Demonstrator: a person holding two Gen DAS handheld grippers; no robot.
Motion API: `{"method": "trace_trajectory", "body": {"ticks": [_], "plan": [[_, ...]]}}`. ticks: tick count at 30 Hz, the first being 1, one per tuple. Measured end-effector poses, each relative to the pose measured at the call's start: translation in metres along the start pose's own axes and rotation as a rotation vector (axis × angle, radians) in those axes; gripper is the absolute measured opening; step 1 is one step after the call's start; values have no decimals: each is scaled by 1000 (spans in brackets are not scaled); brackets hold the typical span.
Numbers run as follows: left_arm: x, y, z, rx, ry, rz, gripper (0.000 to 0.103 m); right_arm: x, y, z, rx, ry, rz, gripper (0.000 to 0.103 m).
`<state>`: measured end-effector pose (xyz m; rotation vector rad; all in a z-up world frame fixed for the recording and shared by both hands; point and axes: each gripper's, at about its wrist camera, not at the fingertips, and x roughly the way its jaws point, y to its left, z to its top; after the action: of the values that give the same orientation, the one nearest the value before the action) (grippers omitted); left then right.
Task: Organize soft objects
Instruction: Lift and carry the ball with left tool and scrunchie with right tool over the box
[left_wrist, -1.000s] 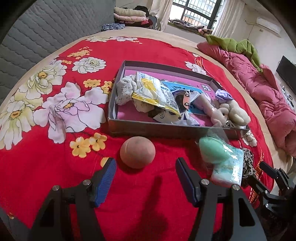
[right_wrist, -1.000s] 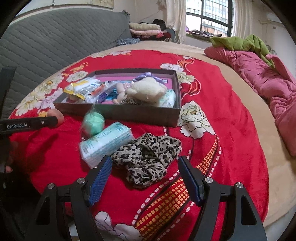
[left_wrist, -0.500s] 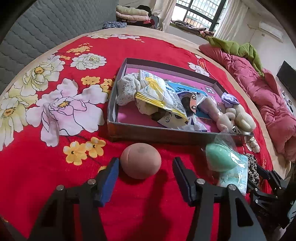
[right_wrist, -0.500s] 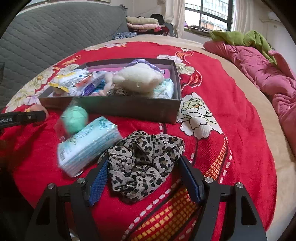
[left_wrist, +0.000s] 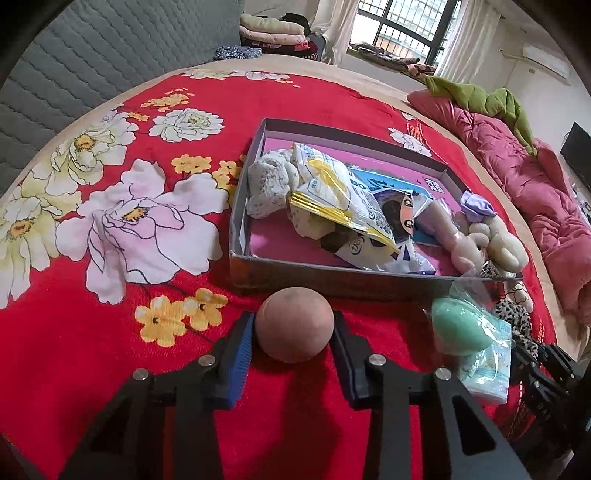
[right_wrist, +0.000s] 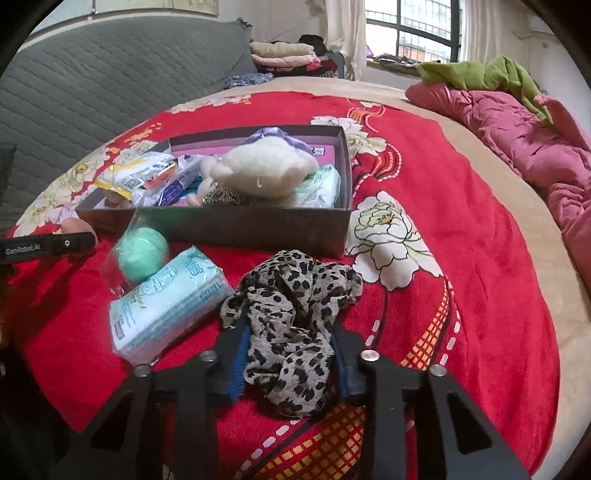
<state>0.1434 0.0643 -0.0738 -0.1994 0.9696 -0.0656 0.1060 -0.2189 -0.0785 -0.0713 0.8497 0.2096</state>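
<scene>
1. Closing on one pinkish-brown soft ball (left_wrist: 294, 325), the left gripper (left_wrist: 294, 334) has its two blue-padded jaws pressing the ball's sides; the ball sits on the red flowered blanket (left_wrist: 110, 332) right between the fingertips.
2. Closing on one leopard-print fabric piece (right_wrist: 291, 325), the right gripper (right_wrist: 288, 354) pinches the near part of the cloth between its narrowed jaws, while the rest bunches ahead of the tips on the blanket.
3. Just left of the right gripper's fingers lies one pale blue tissue pack (right_wrist: 166, 306), touching the fabric's edge; beyond it rests one green ball in a clear bag (right_wrist: 142, 253).
4. Straight ahead of both grippers stands one shallow dark box (right_wrist: 240, 229) with a pink floor. Its near wall is just past the ball held by the left gripper.
5. Inside the box are one cream plush toy (right_wrist: 266, 170), one pink plush toy (left_wrist: 456, 243), one purple soft item (left_wrist: 476, 205), one white speckled cloth (left_wrist: 269, 182), and several snack packets (left_wrist: 340, 192) whose exact count I cannot tell.
6. Far ahead to the right lies one pink quilt (right_wrist: 517, 147) with one green garment (right_wrist: 476, 74) on top.
</scene>
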Motion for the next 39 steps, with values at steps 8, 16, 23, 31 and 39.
{"method": "trace_trajectory", "body": {"ticks": [8, 16, 23, 31, 39], "plan": [[-17, -6, 2, 23, -37, -17, 40, -20, -6, 8, 23, -81, -9, 28], [-35, -15, 4, 43, -74, -37, 40, -43, -2, 15, 12, -151, -16, 28], [-50, -20, 9, 55, -110, -50, 40, -64, 12, 25, -8, -215, 9, 28], [-58, -22, 19, 55, -145, -52, 40, -75, 34, 38, -57, -262, 32, 28], [-50, -17, 31, 51, -145, -27, 40, -75, 41, 56, -58, -304, 44, 28]]}}
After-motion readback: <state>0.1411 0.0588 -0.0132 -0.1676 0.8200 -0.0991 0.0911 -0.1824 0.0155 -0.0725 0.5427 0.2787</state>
